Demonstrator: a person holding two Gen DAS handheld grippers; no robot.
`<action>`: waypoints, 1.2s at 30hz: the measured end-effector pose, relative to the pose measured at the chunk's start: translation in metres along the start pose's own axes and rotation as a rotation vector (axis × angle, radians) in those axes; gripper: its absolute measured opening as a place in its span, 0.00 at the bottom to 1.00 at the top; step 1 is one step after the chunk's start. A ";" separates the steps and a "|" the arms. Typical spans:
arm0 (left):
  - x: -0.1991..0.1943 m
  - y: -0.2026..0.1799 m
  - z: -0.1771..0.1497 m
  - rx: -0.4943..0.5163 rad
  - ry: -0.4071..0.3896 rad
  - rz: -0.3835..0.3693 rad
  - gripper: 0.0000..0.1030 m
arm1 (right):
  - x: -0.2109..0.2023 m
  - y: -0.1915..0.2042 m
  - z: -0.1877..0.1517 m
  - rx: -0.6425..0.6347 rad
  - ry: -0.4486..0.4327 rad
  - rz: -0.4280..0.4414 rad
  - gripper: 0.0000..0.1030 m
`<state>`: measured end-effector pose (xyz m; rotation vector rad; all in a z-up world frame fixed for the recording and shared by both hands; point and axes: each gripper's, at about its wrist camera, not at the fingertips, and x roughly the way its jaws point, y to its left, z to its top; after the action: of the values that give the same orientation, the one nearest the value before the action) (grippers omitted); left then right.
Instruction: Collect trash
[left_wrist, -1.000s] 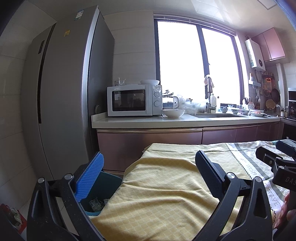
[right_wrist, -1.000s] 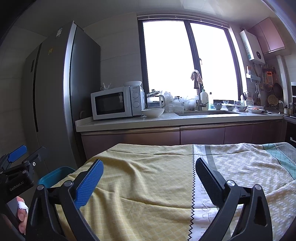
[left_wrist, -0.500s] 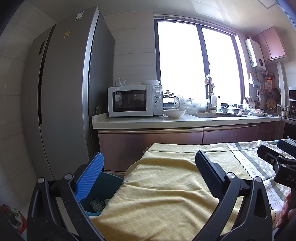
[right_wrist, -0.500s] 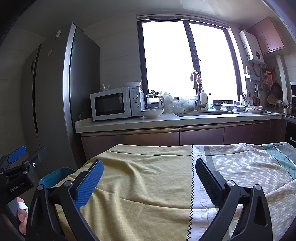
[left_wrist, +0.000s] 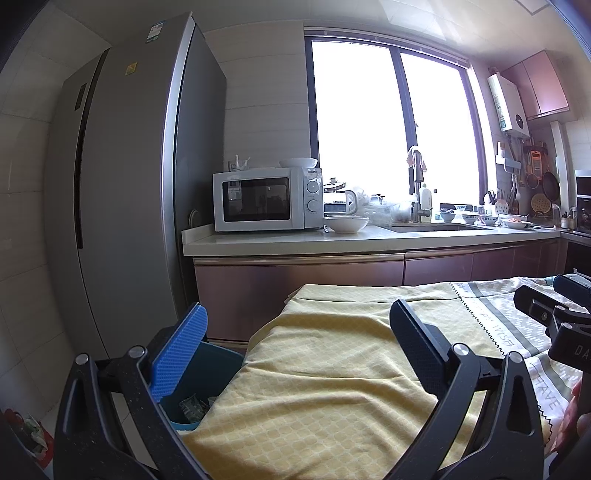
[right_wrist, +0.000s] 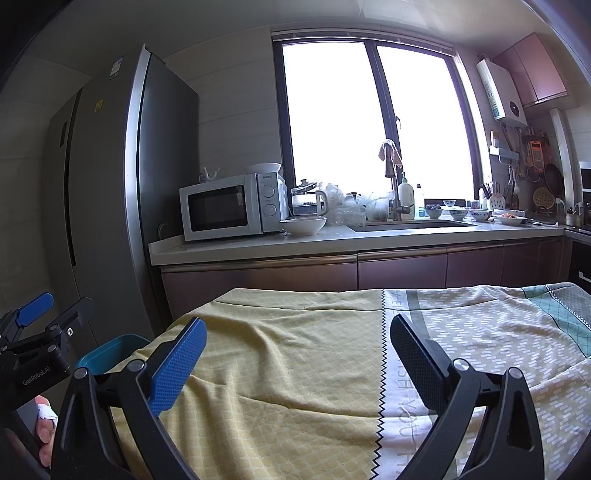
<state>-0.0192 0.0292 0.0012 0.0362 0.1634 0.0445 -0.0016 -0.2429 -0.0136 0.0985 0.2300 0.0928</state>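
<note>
Both my grippers, left (left_wrist: 297, 349) and right (right_wrist: 297, 363), gape empty; the cloth (left_wrist: 332, 369) overhanging the bin (left_wrist: 207, 373) could snag drops

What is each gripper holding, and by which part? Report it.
Nothing. The left gripper and right gripper are both open, fingers spread above the cloth with nothing between them.

Left wrist view drifts slightly, microwave (left_wrist: 267, 199) and counter (left_wrist: 369, 240) edging a touch rightward in frame, right gripper (left_wrist: 554, 314) sliding a little further toward the right edge, right wrist view nearly unchanged
</note>
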 end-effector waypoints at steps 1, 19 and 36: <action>0.000 -0.001 0.000 0.001 0.000 0.000 0.95 | 0.000 0.000 0.000 0.000 -0.001 0.000 0.93; 0.002 -0.001 -0.001 0.004 0.006 -0.001 0.95 | 0.002 0.001 0.000 0.003 0.004 -0.001 0.93; 0.005 -0.003 -0.004 0.004 0.014 -0.015 0.95 | 0.000 0.002 -0.004 0.016 0.010 -0.013 0.93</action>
<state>-0.0152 0.0269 -0.0032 0.0383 0.1773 0.0297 -0.0023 -0.2409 -0.0178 0.1123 0.2410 0.0785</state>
